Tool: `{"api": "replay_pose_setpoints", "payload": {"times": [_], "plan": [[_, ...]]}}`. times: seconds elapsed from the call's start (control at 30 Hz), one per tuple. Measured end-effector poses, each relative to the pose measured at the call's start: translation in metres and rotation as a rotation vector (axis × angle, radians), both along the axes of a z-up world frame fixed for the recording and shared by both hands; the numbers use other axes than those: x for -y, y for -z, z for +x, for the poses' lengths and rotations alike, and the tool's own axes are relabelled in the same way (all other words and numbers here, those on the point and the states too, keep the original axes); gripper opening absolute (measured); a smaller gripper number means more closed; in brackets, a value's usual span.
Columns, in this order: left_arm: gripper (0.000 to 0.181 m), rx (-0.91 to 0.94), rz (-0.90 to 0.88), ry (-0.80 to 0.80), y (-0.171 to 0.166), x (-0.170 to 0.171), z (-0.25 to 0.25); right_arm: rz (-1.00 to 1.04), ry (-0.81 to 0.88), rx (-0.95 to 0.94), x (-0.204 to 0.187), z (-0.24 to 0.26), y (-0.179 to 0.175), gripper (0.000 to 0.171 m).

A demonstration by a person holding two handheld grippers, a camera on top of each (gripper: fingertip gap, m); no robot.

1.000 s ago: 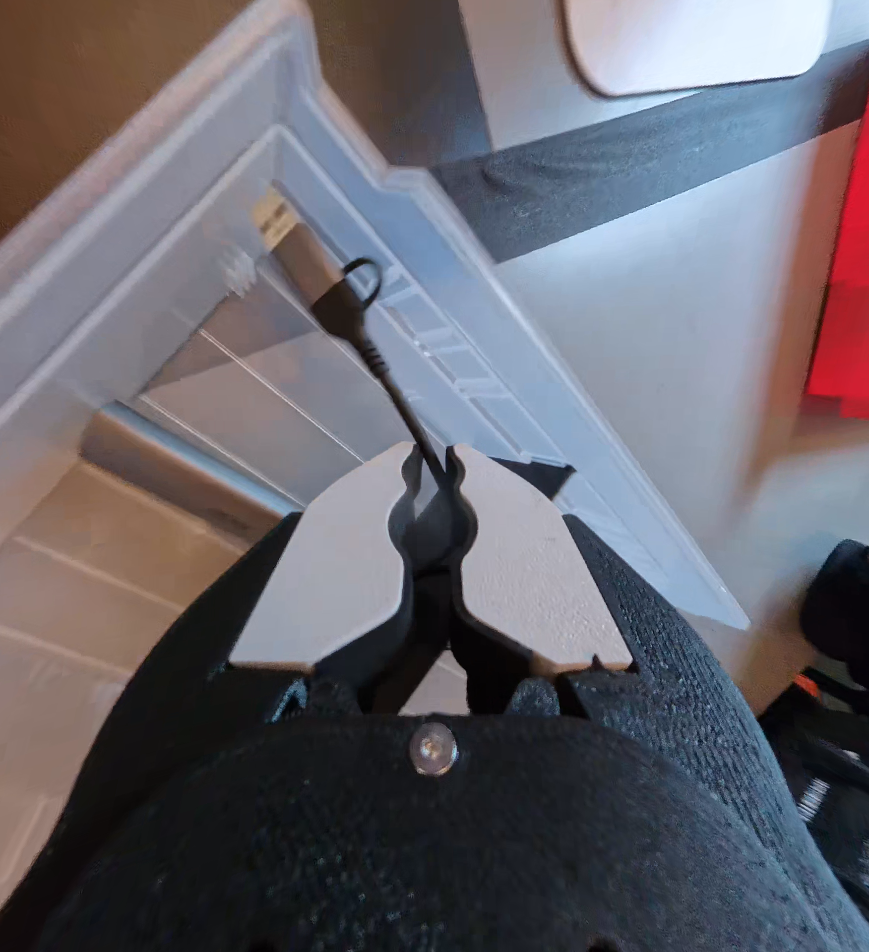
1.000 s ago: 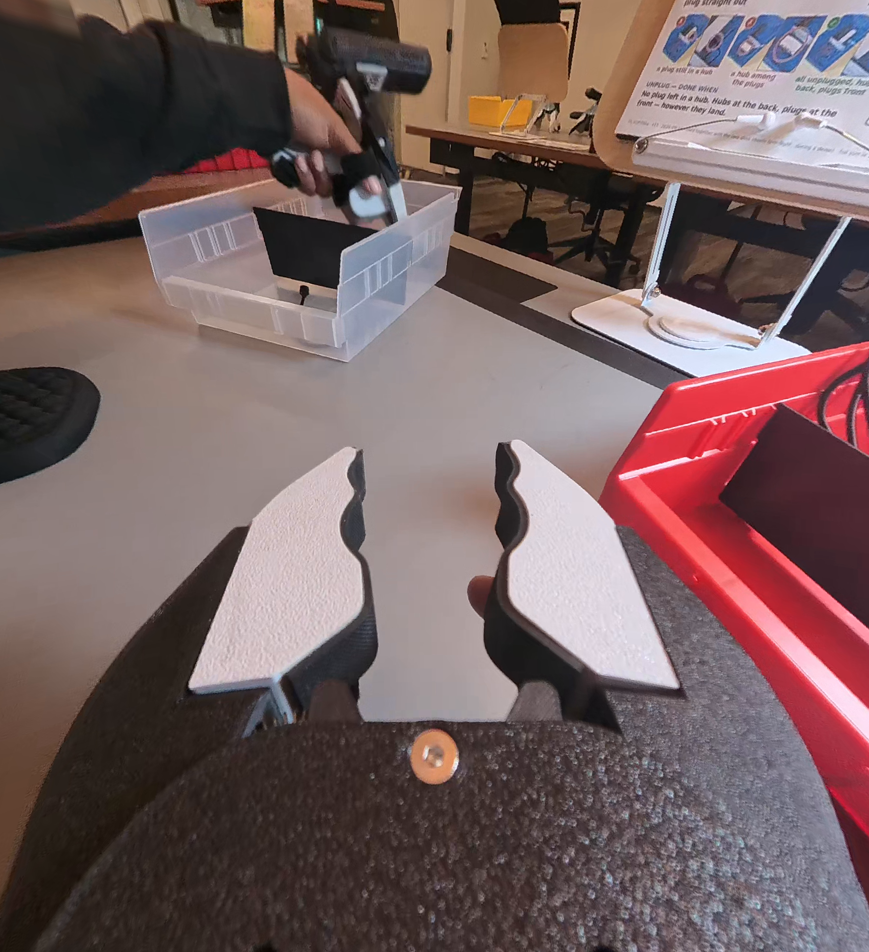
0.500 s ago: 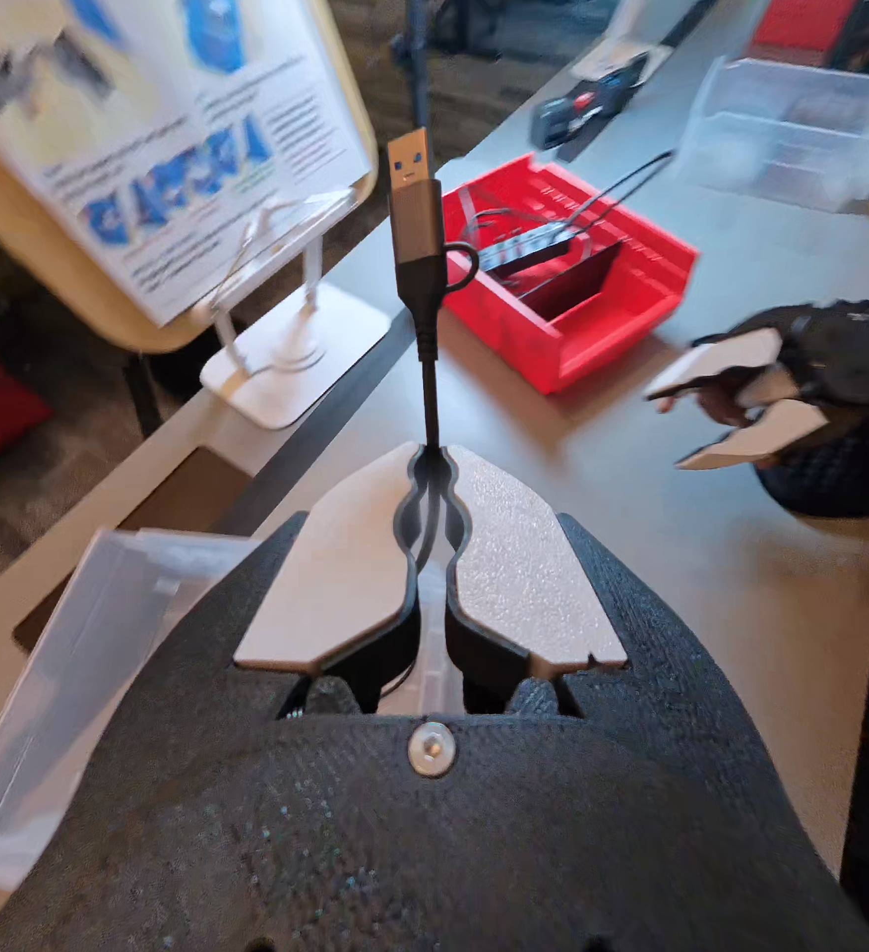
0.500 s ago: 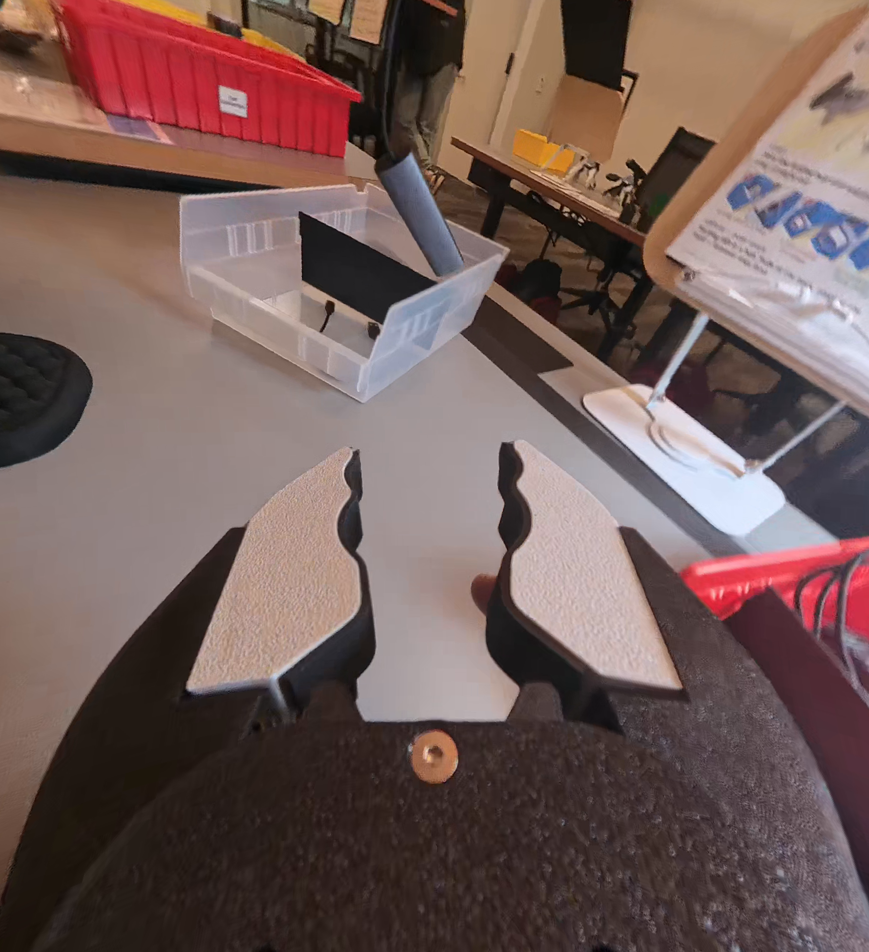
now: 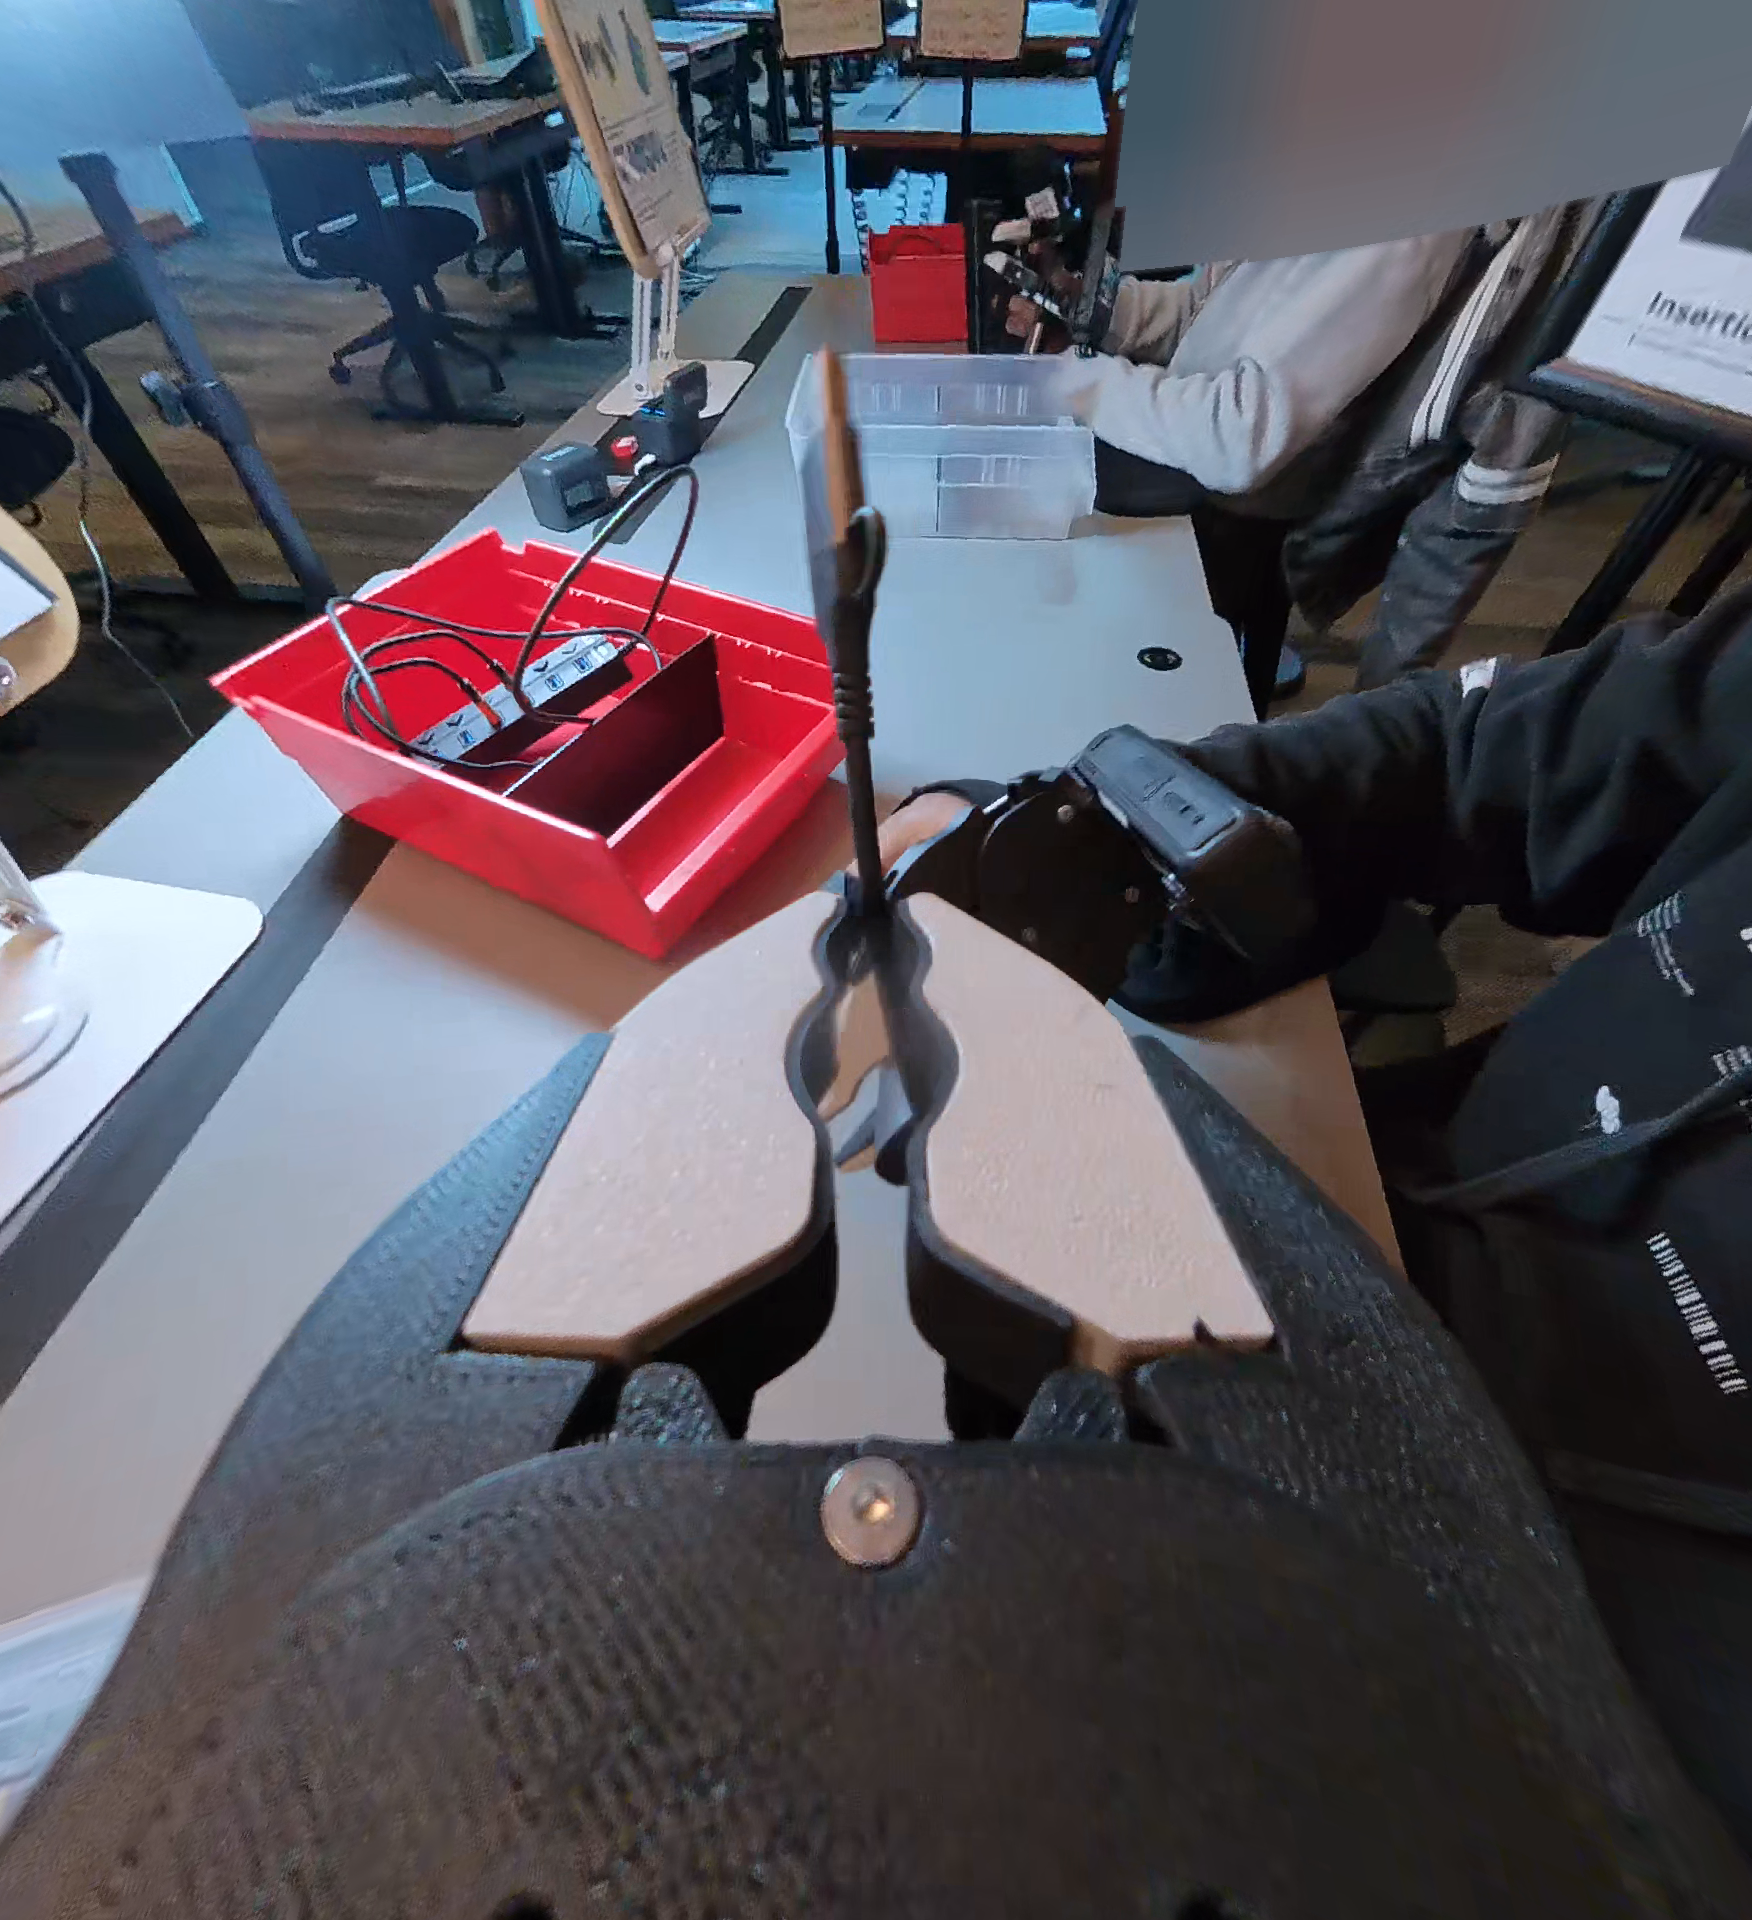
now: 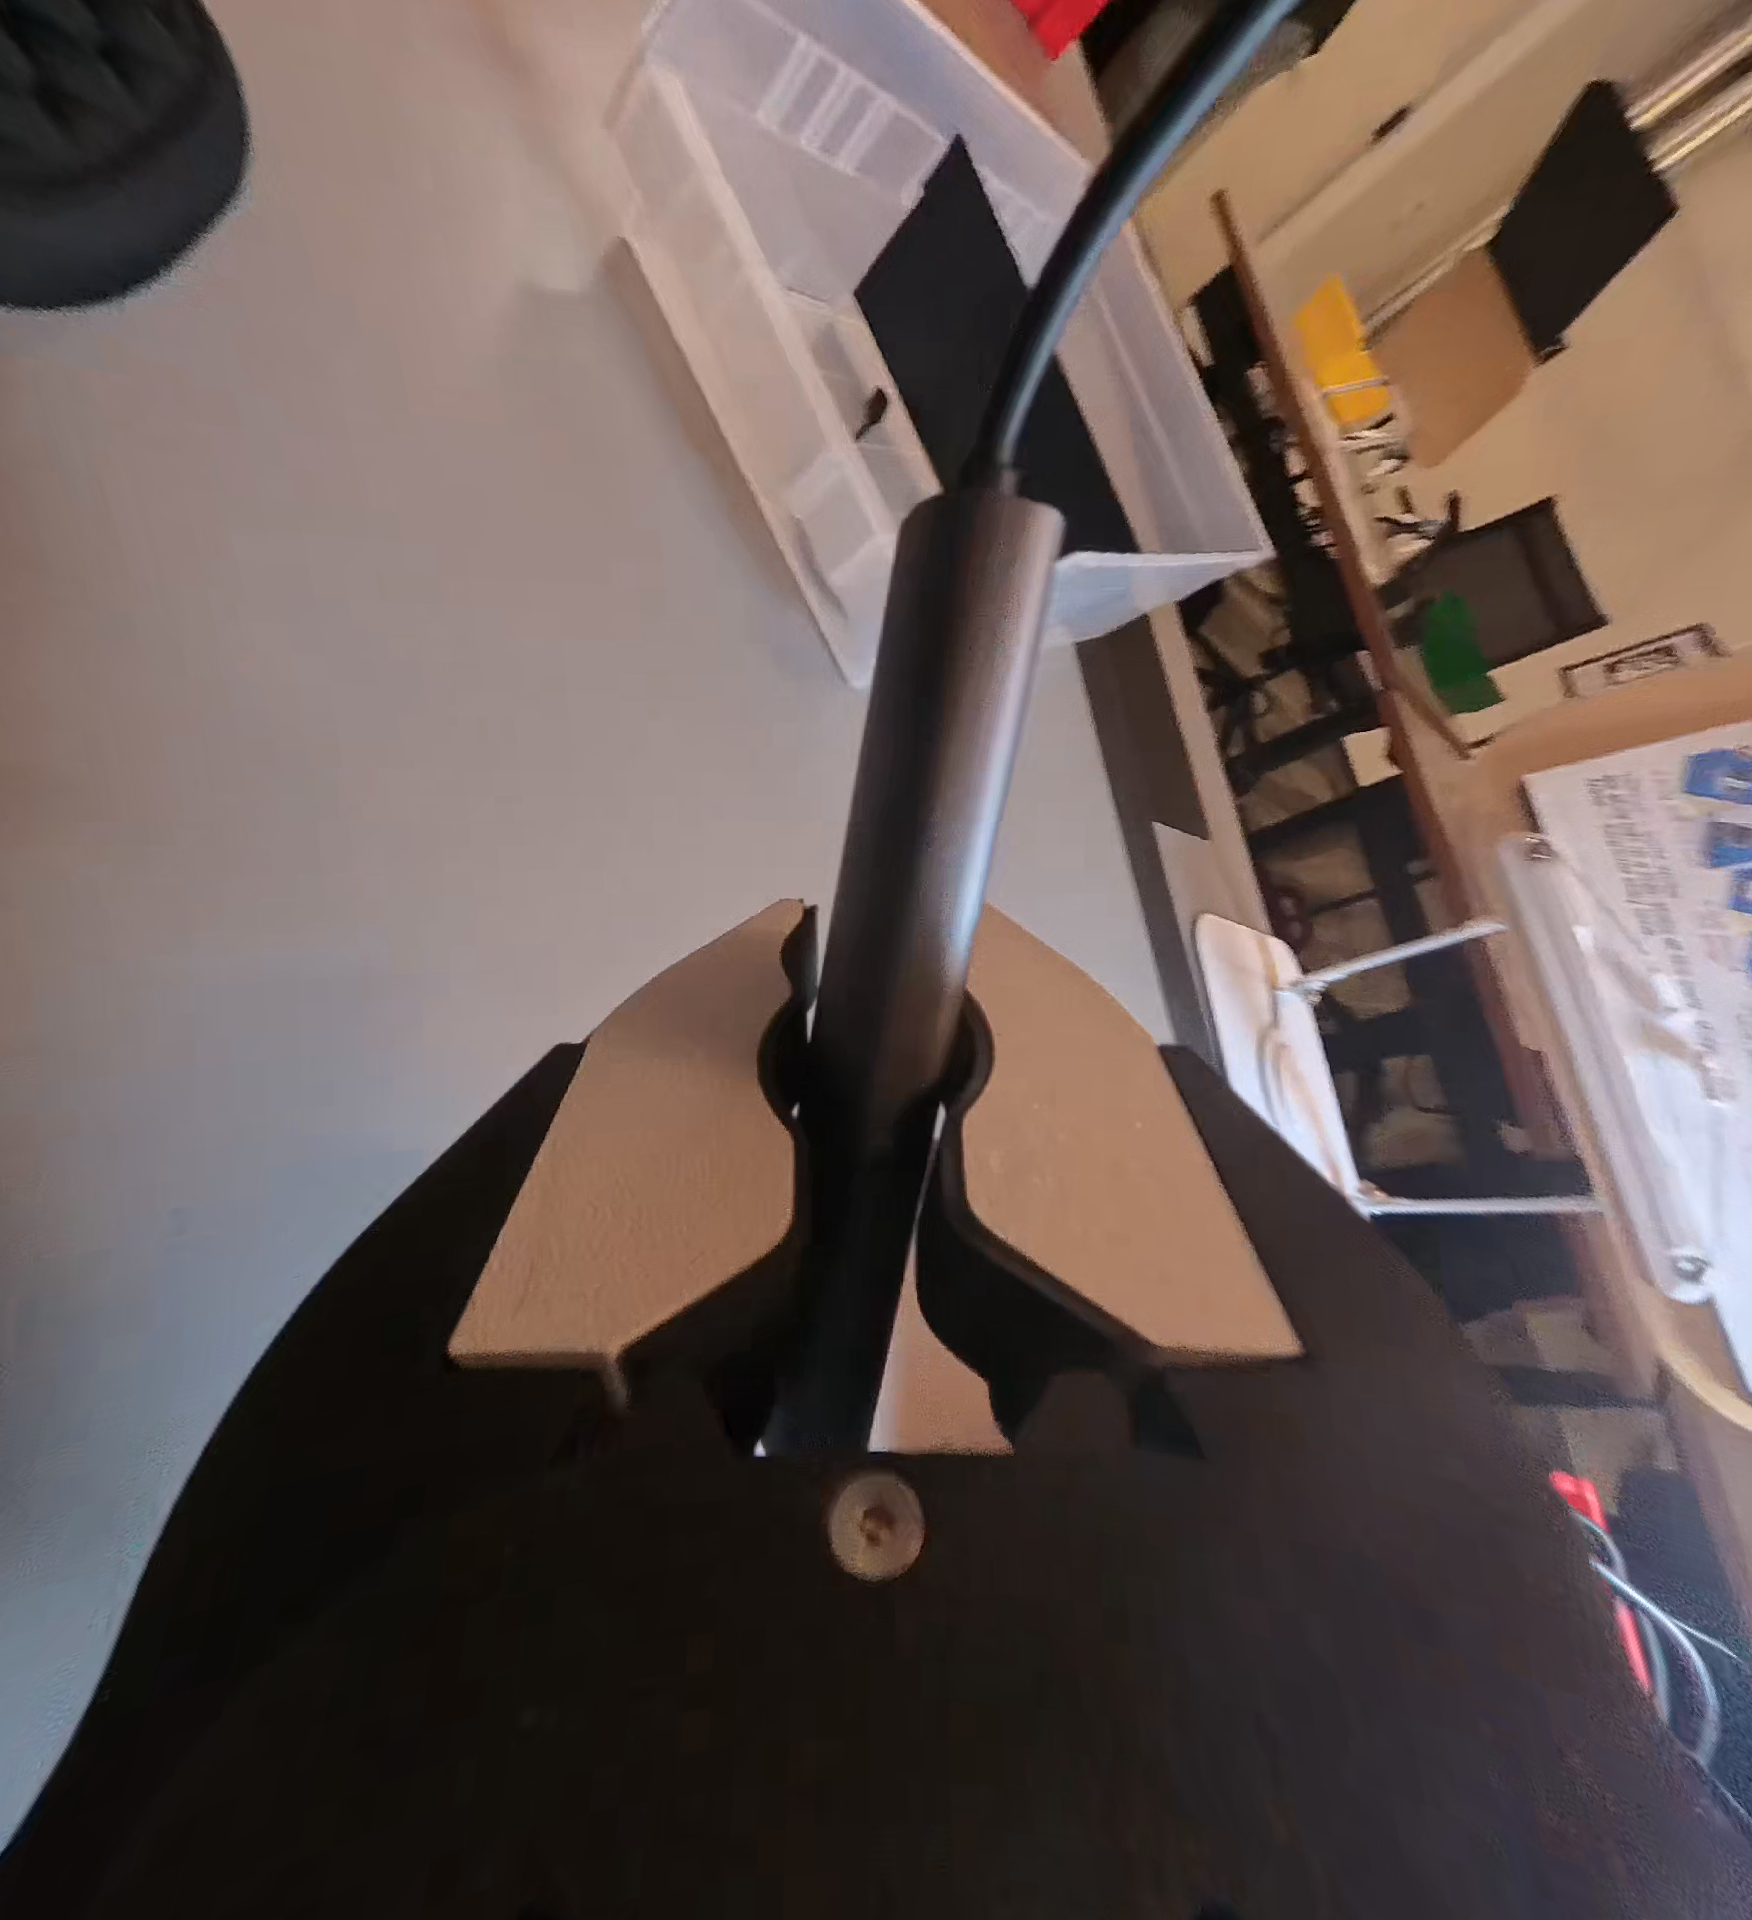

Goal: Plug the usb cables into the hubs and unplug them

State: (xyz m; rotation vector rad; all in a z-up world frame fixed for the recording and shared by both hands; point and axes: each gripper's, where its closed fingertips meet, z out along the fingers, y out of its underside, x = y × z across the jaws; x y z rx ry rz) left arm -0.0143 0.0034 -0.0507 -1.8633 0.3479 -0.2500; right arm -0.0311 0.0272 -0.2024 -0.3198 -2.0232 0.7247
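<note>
Right claw (image 6: 877, 935), spread a moment ago, now clamped on grey hub (image 6: 939, 748), left claw (image 5: 867, 925) still pinching usb cable (image 5: 856, 717) upright above desk (image 5: 436, 1039).

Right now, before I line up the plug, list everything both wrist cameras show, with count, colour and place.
USB cable: one, black with a metal plug, upright in the left gripper.
Hub: one, dark grey bar with a black lead, in the right gripper.
Red bin: one, red with a black divider, on the table left of centre; more hubs and black cables lie in its back part.
Clear bins: two; one far along the table, one with a black divider beyond the hub.
Instruction stand: one, white base, table's left edge.
Black pad: one, top left of the right view.
Left gripper: closed on the cable.
Right gripper: closed on the hub.
</note>
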Motion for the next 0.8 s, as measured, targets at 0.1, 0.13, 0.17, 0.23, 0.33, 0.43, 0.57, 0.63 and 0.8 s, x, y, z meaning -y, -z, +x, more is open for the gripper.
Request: {"api": "replay_pose_setpoints", "payload": {"times": [0.1, 0.13, 0.17, 0.23, 0.33, 0.43, 0.57, 0.63, 0.8], "plan": [[0.032, 0.075, 0.043, 0.008, 0.001, 0.005, -0.006, -0.119, -0.029, -0.002, 0.001, 0.005, -0.008, 0.016], [0.04, 0.086, 0.052, 0.032, 0.004, 0.007, -0.003, -0.191, -0.045, 0.0, 0.003, 0.007, -0.013, 0.015], [0.046, 0.084, 0.061, 0.05, 0.009, 0.01, -0.001, -0.279, -0.066, 0.001, 0.005, 0.009, -0.02, 0.015], [0.051, 0.082, 0.088, 0.065, 0.023, 0.012, 0.002, -0.492, -0.118, -0.001, 0.008, 0.012, -0.04, 0.016], [0.048, 0.111, 0.132, 0.027, 0.049, 0.001, 0.009, -0.664, -0.19, 0.02, 0.016, 0.018, -0.056, 0.015], [0.043, 0.029, 0.13, 0.043, 0.07, -0.012, 0.032, -0.717, -0.246, 0.077, 0.036, 0.024, -0.052, 0.015], [0.017, -0.114, 0.141, 0.033, 0.079, -0.018, 0.041, -0.76, -0.242, 0.131, 0.044, 0.025, -0.043, 0.015], [0.014, -0.124, 0.15, -0.026, 0.08, -0.019, 0.033, -0.783, -0.191, 0.161, 0.037, 0.018, -0.041, 0.015], [0.021, -0.102, 0.152, 0.007, 0.086, -0.02, 0.039, -0.725, -0.214, 0.224, 0.045, 0.021, -0.027, 0.014]]}}
